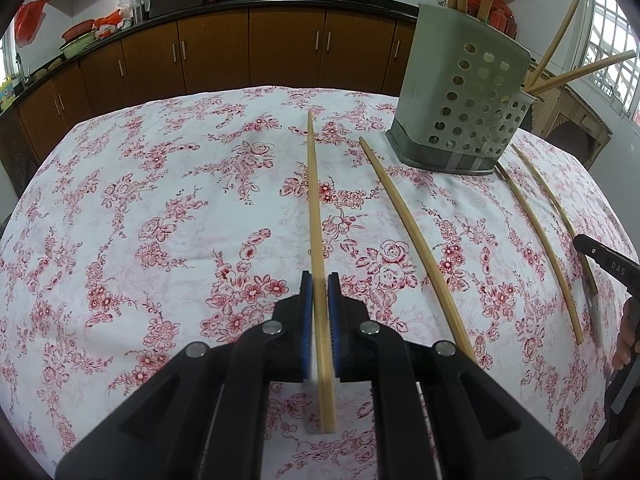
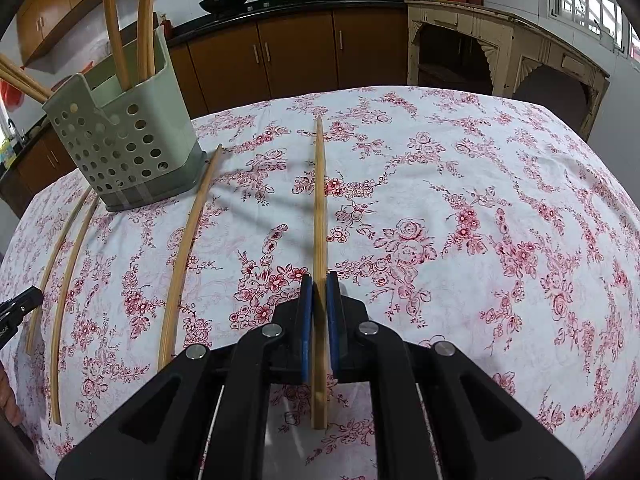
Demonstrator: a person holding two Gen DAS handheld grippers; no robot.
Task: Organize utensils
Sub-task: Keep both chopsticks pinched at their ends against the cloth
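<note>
Grippers first: the left gripper (image 1: 319,280) is clamped on a chopstick (image 1: 315,208), its blue pads pressed to the stick near the butt end, and the right gripper (image 2: 319,280) is closed the same way on its own chopstick (image 2: 320,200). Each held stick runs out from the jaws toward twelve o'clock, its tip low over the cloth (image 1: 160,200); whether the tips touch the fabric I cannot tell. To do this step well, I would lift each stick clear before swinging it, tilt it upright, and lower it tip-first into an open compartment of the holder (image 1: 460,100), which stands at about one o'clock in the left view and ten o'clock in the right. Gripped so near the end, a long stick may pivot between the pads, so slow turns seem wise, and the two should go in one at a time to avoid crossing. The chopsticks are pale bamboo, slim and tapering. Three more lie loose on the floral cloth between the two grippers, at two to three o'clock in the left view. The grey-green holder has round holes and already holds several sticks leaning outward.
</note>
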